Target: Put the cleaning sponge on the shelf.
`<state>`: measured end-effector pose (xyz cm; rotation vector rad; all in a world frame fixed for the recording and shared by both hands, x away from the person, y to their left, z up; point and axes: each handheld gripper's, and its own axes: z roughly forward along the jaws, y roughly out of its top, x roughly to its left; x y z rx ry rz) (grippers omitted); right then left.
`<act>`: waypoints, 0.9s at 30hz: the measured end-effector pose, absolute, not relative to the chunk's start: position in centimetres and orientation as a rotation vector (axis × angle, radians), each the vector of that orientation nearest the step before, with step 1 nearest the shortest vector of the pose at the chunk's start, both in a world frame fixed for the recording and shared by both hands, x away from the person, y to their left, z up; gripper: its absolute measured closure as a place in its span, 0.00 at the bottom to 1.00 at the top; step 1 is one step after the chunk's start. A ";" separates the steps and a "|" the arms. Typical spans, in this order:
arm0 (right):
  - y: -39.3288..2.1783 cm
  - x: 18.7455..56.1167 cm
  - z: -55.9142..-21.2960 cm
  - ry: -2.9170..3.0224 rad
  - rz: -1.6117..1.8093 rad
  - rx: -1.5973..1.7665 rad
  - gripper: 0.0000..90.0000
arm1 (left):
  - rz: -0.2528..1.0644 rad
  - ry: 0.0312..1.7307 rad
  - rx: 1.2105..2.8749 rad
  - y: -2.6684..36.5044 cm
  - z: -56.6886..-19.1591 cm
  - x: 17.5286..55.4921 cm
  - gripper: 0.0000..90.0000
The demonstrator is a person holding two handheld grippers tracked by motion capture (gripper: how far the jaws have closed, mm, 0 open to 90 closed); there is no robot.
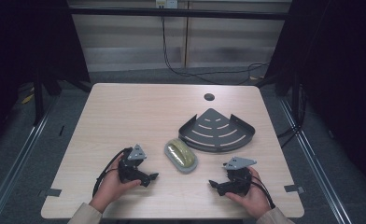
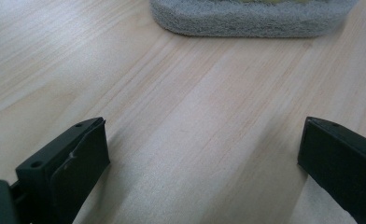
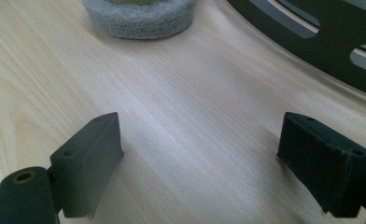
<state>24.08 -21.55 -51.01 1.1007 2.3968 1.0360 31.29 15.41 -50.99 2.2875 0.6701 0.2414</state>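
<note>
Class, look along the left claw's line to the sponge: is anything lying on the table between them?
Nothing visible. The left claw is open, and bare table runs from its jaws to the sponge.

High view: fixed above the near edge, facing forward and down, taking in the whole tabletop (image 1: 139, 112). Left gripper view: riding low, close to the wood, aimed at the grey-edged sponge (image 2: 253, 18) (its long side). Right gripper view: equally low, facing the same sponge (image 3: 141, 18) beside the dark slotted rack (image 3: 321, 37). Shared by all three: the sponge.
</note>
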 end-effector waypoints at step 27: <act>-16.4 28.3 -44.6 2.700 0.807 1.194 0.49 | 0.232 0.659 2.285 15.4 -51.0 31.4 0.00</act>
